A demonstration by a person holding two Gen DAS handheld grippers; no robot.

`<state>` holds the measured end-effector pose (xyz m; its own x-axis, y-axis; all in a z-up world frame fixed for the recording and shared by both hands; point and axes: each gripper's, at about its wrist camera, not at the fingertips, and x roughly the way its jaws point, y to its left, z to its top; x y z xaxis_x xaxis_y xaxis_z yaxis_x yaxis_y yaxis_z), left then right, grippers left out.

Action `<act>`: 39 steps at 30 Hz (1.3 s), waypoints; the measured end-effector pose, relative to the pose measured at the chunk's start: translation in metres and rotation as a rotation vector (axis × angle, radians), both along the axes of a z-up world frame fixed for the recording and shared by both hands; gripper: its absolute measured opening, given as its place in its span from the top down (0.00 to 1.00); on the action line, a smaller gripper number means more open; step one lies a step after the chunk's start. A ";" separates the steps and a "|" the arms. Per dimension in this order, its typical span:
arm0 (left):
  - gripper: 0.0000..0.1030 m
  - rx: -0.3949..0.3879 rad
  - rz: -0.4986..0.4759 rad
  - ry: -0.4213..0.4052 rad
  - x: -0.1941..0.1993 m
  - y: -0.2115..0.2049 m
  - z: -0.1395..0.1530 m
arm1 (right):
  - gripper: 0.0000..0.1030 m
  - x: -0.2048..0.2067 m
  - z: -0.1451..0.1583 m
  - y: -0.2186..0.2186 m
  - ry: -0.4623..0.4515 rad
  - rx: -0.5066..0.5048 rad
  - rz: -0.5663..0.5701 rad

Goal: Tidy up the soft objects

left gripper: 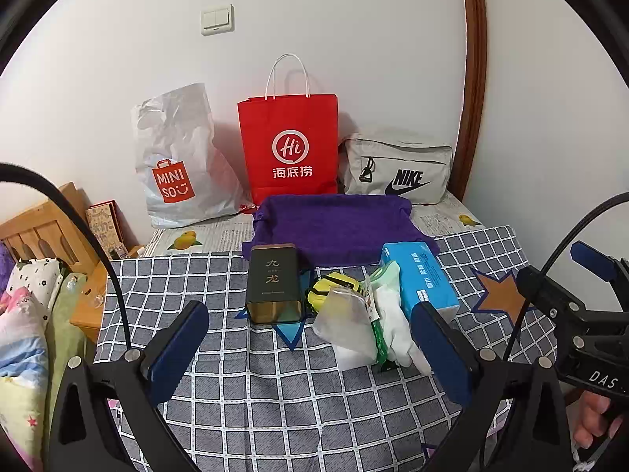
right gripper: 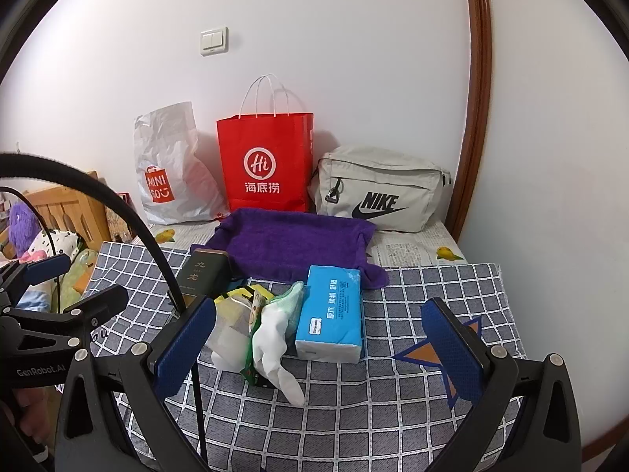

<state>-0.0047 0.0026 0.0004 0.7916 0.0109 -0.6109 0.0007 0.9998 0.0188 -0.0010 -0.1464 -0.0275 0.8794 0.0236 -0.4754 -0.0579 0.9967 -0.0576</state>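
A purple towel lies spread at the back of the checked cloth. In front of it sit a blue tissue pack, a white glove, a clear plastic pouch, a yellow pouch and a dark tin. My left gripper is open and empty, just short of the pile. My right gripper is open and empty, with the tissue pack and glove between its fingers' lines.
A white Miniso bag, a red paper bag and a grey Nike bag stand against the wall. A wooden bedstead and bedding lie left. The checked cloth covers the table.
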 end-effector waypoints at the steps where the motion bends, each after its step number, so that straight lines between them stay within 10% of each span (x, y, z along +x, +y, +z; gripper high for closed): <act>1: 0.00 0.001 0.001 0.000 0.000 0.000 0.000 | 0.00 0.000 0.000 0.000 0.002 -0.001 0.001; 26: 0.00 0.005 -0.006 0.014 0.007 0.000 -0.009 | 0.00 0.010 -0.007 -0.013 0.035 0.050 -0.013; 39: 0.00 -0.072 -0.078 0.141 0.054 0.006 -0.067 | 0.00 0.036 -0.040 -0.033 0.084 0.076 -0.027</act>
<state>0.0490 0.0086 -0.0668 0.6944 -0.0954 -0.7133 0.0762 0.9953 -0.0590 0.0349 -0.1796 -0.0675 0.8374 0.0392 -0.5452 -0.0322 0.9992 0.0224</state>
